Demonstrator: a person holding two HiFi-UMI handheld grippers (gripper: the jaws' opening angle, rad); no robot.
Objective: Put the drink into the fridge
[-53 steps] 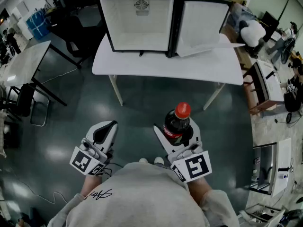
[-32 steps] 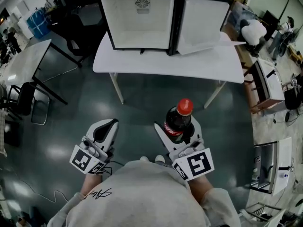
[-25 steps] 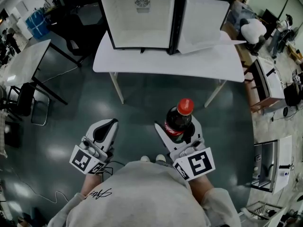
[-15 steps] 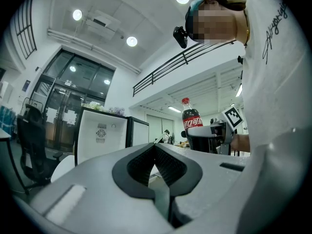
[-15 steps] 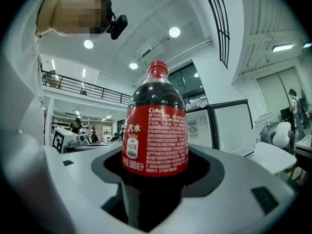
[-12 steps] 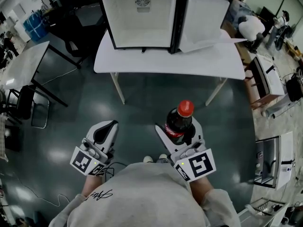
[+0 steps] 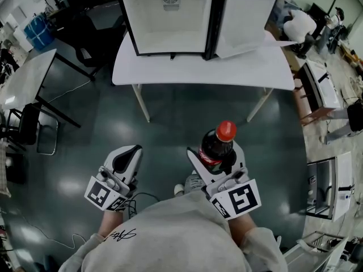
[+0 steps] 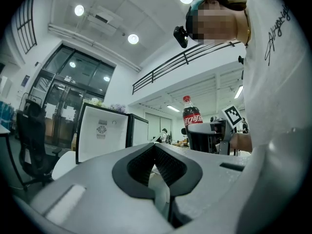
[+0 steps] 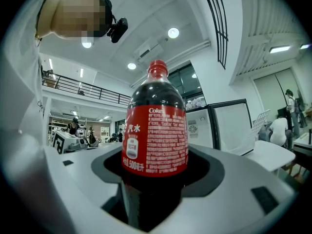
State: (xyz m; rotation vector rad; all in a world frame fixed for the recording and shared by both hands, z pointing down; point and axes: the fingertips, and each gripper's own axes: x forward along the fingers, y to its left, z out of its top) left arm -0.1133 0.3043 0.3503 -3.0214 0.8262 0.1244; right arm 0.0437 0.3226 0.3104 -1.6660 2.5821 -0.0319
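Observation:
A dark cola bottle (image 7: pixel 216 146) with a red cap and red label (image 9: pixel 156 138) stands upright between the jaws of my right gripper (image 7: pixel 216 157), which is shut on its body. My left gripper (image 7: pixel 126 159) is held level beside it, jaws shut with nothing between them. From the left gripper view the bottle (image 8: pixel 192 115) shows to the right. The small fridge (image 7: pixel 165 20) stands on the white table (image 7: pixel 201 72) ahead, its door (image 7: pixel 245 20) swung wide to the right, white inside bare. Both grippers are well short of the table, over the dark floor.
A second white table (image 7: pixel 25 81) and black chairs (image 7: pixel 25 126) stand at the left. Shelving and boxes (image 7: pixel 320 92) line the right side. People sit at the far right (image 7: pixel 298 24). The table's legs (image 7: pixel 142 103) stand between me and the fridge.
I have stepped slightly closer to the table; the fridge and table sit a little nearer the top of view. Both grippers keep their hold and pose.

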